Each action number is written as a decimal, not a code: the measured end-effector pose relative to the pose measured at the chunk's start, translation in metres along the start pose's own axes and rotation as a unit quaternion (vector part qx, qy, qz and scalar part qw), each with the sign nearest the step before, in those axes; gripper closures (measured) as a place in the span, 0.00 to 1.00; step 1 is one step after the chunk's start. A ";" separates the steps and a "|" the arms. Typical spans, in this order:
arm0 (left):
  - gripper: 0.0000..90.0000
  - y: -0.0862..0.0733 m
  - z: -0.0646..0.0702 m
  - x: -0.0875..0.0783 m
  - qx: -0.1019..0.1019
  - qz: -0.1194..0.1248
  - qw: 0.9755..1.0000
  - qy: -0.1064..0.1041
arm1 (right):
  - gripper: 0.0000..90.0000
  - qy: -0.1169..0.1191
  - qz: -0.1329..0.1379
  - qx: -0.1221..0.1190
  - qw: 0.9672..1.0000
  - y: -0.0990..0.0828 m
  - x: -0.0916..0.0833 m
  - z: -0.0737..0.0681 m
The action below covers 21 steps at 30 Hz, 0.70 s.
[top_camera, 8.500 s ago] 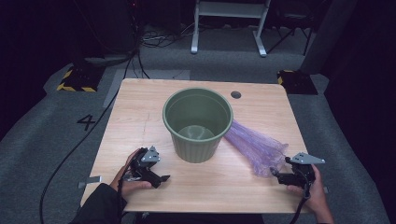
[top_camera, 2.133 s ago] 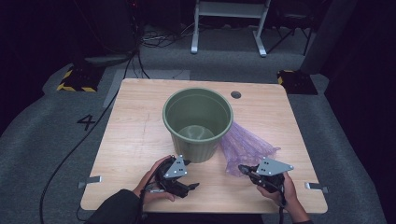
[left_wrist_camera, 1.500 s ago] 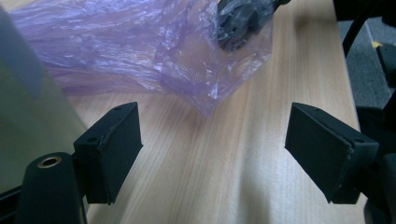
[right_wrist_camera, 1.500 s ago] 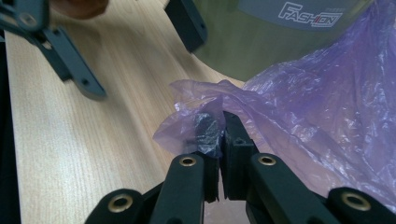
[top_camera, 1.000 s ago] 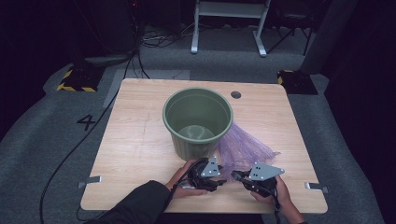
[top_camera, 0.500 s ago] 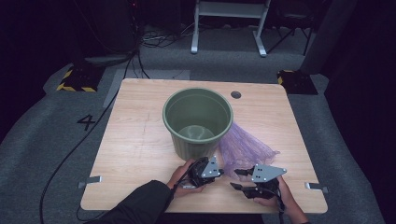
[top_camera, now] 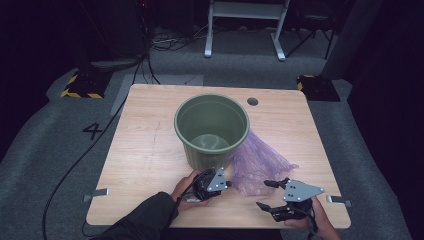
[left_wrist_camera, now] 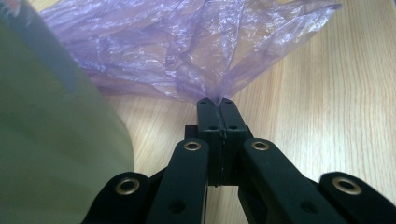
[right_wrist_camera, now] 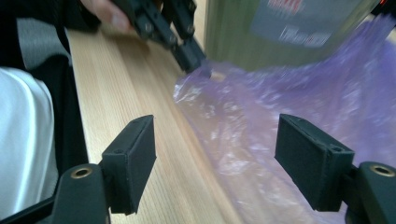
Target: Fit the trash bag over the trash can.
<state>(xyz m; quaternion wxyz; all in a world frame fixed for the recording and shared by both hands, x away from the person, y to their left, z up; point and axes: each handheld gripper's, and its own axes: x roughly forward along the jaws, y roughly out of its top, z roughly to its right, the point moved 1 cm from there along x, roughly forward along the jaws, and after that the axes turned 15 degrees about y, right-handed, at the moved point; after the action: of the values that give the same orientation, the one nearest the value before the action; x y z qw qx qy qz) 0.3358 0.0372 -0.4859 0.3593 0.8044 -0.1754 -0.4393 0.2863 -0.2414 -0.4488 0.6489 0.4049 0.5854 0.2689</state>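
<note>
A: Nearest you, your right gripper (top_camera: 270,195) sits wide open at the table's (top_camera: 140,150) front edge with nothing in it. Your left gripper (left_wrist_camera: 215,103) is clamped tight on a corner of the purple bag (top_camera: 260,162).

B: So my guess is you've only got the grab done. The bag lies flat beside the green bin (top_camera: 211,127), not lining it yet.

A: The label on the bin's side is too blurry to read. There's a "4" on the floor (top_camera: 92,131).
</note>
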 end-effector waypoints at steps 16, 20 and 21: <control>1.00 -0.052 -0.019 -0.035 -0.015 -0.047 0.999 0.013 | 0.35 -0.149 0.022 0.100 0.984 -0.002 -0.034 0.058; 0.99 -0.059 -0.024 -0.041 -0.026 -0.050 0.998 0.016 | 0.31 -0.163 0.009 0.132 0.978 -0.005 -0.024 0.076; 0.99 -0.062 -0.025 -0.043 -0.029 -0.051 0.998 0.018 | 0.30 -0.165 0.006 0.139 0.976 -0.006 -0.020 0.081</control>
<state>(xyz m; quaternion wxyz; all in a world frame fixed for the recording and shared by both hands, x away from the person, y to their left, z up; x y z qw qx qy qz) 0.3311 0.1156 -0.4975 0.3624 0.8096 -0.1147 -0.4473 0.3616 -0.2782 -0.4438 0.6720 0.5337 0.4995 0.1185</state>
